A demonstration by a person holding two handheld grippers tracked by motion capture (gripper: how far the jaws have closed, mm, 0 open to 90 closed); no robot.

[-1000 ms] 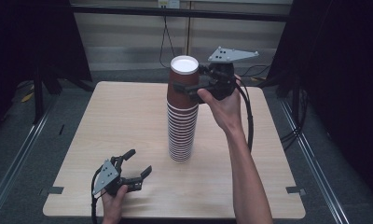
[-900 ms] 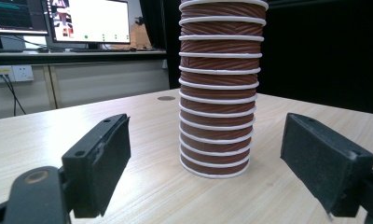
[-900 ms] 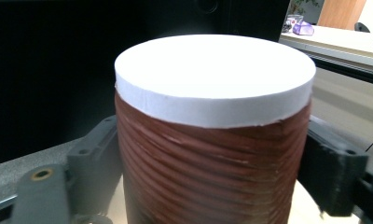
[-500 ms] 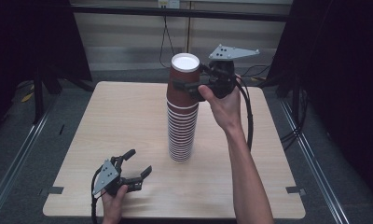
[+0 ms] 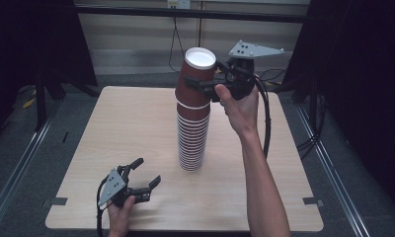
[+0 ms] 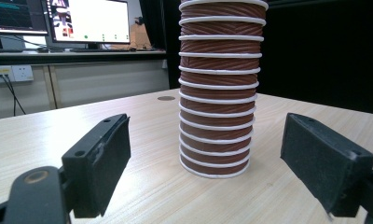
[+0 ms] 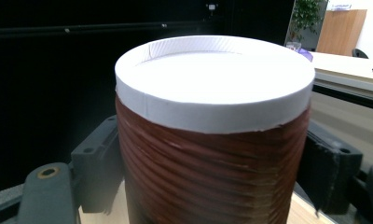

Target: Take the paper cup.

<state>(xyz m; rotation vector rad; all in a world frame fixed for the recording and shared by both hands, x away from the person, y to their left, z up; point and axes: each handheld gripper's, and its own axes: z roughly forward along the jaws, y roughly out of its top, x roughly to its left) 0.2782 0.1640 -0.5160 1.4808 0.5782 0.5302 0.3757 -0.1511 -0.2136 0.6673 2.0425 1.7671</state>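
Observation:
A tall stack of upside-down brown ribbed paper cups stands in the middle of the wooden table. My right gripper is shut on the top cup, which leans slightly and is partly raised off the stack, its white base up. In the right gripper view, the top cup sits between the two black jaws of the right gripper. My left gripper rests open near the table's front left, apart from the stack. The left gripper view looks past the open left gripper at the stack, farther off.
A black cable hangs from the right gripper beside the forearm. Dark frame posts stand behind the table on both sides. Monitors sit on a bench beyond the table's far side.
My right gripper has lifted the top cup a little and shifted it to the right, so it now leans on the stack. The left gripper has stayed put.

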